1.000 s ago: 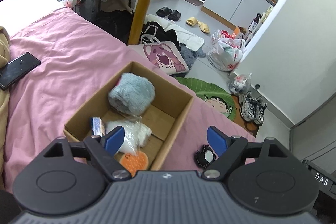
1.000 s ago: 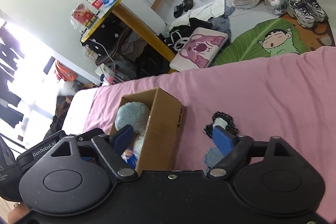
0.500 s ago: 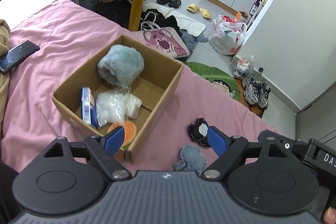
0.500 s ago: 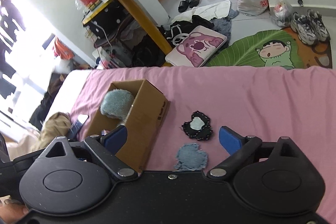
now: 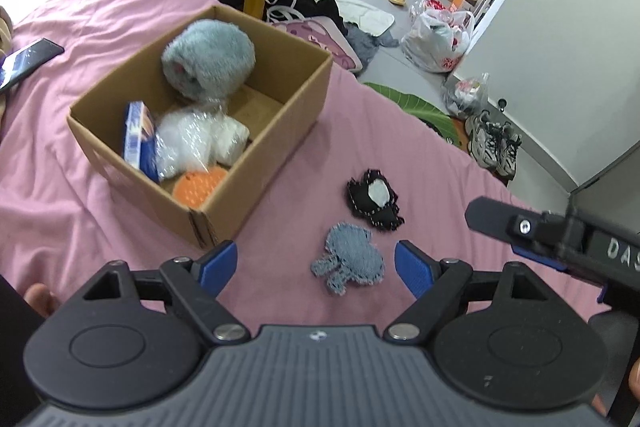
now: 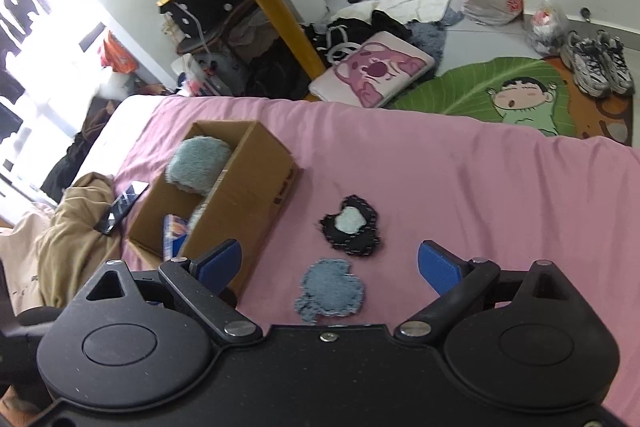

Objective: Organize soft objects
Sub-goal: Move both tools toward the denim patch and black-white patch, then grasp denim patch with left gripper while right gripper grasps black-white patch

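far left of the cardboard box [image 5: 256, 167], a dark phone [image 5: 24, 61] lying flat on the pink bedsheet [image 5: 80, 27], beside tan fabric [image 6: 68, 231]. inside the box, at the far end, a fluffy grey-blue plush [image 5: 208, 63]; nearer, a blue-and-white packet [image 5: 138, 137] standing against the left wall, a white soft item in clear plastic [image 5: 192, 141] next to it, and an orange round piece [image 5: 198, 183] at the near corner. just right of the box, on the sheet and outside it, two flat fabric patches: a black one with a pale centre [image 5: 374, 199] farther off, a denim-blue one [image 5: 348, 259] nearer, close together but whether touching cannot be told. left gripper [image 5: 316, 265] released, blue pads spread wide, nothing between them, hovering just short of the denim patch with the box's near corner by its left pad. right gripper [image 6: 330, 265] likewise spread and empty, denim patch lying between and just ahead of its fingers, black patch beyond. right of the patches, in the left wrist view, the right tool's black body [image 5: 560, 231] over the sheet. beyond the bed edge, a green leaf-shaped rug [image 6: 500, 87] and grey sneakers [image 6: 596, 63] on the floor.
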